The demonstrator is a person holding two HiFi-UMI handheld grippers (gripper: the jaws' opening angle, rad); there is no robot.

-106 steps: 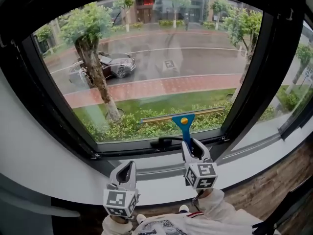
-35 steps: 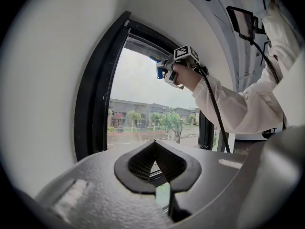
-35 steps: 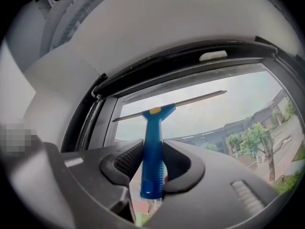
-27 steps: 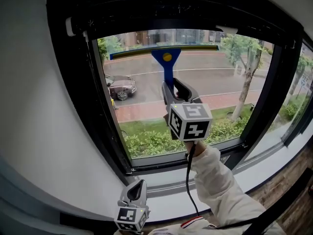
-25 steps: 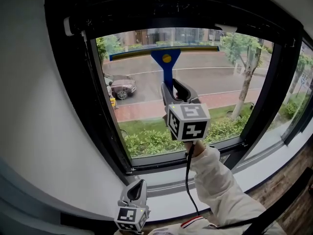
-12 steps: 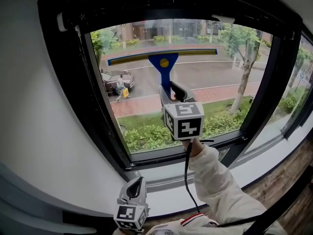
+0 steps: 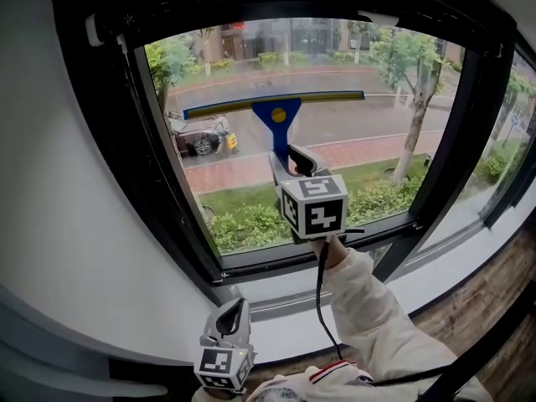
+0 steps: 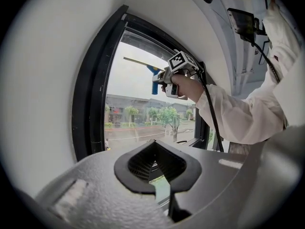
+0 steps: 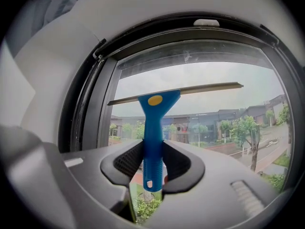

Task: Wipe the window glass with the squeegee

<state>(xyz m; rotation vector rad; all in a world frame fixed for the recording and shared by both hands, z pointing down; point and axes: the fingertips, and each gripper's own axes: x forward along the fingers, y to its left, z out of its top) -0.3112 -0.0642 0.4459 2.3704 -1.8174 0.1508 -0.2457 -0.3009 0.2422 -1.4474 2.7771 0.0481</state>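
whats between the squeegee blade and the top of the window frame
Only bare glass: nothing sits on the strip from the squeegee up to the top frame. It shows in the head view and the right gripper view.

In the head view the window glass [image 7: 377,141] fills the middle and reaches toward 12 o'clock, set in a thick black frame [image 7: 163,191]. The squeegee [image 7: 276,115] is the one thing on the pane: its yellow-edged blade [image 7: 327,97] lies across the upper part of the glass, the 9 o'clock end a little lower than the 3 o'clock end, and its blue handle points down toward 6 o'clock. Below the frame a white sill [image 7: 280,337] runs from 6 o'clock up toward 3 o'clock. Wooden floor [image 7: 502,316] shows at 4 o'clock, beneath the sill.
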